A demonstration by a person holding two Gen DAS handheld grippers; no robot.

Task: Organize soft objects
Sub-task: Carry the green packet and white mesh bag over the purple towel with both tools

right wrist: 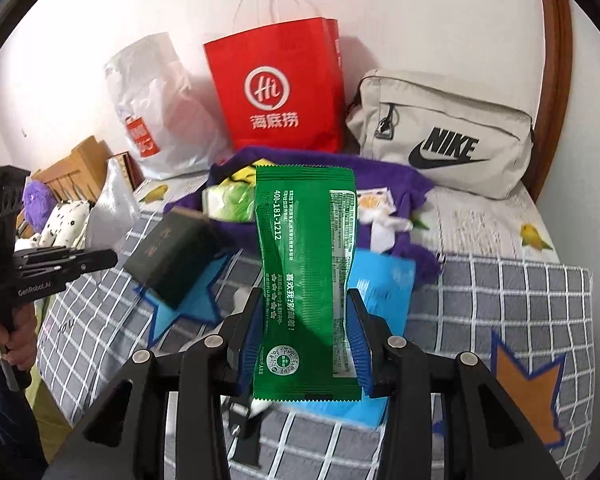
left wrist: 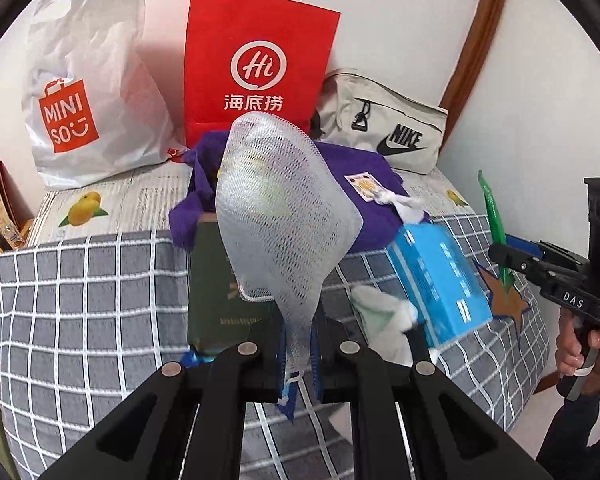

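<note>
Three bags stand behind the purple cloth (right wrist: 404,184) on the bed (right wrist: 540,304): a white plastic bag (left wrist: 88,92), a red paper bag (right wrist: 276,88) and a beige pouch (right wrist: 444,136), contents hidden. Above the cloth, the left gripper (left wrist: 298,340) pinches a white mesh net (left wrist: 276,208) and the right gripper (right wrist: 306,328) clamps a green packet (right wrist: 306,264).

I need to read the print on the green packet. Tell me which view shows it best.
The right wrist view: the green packet faces the camera flat, held upright in the right hand-held gripper, its print in full view. The left wrist view shows the packet only edge-on, as a thin green strip at the far right.
</note>
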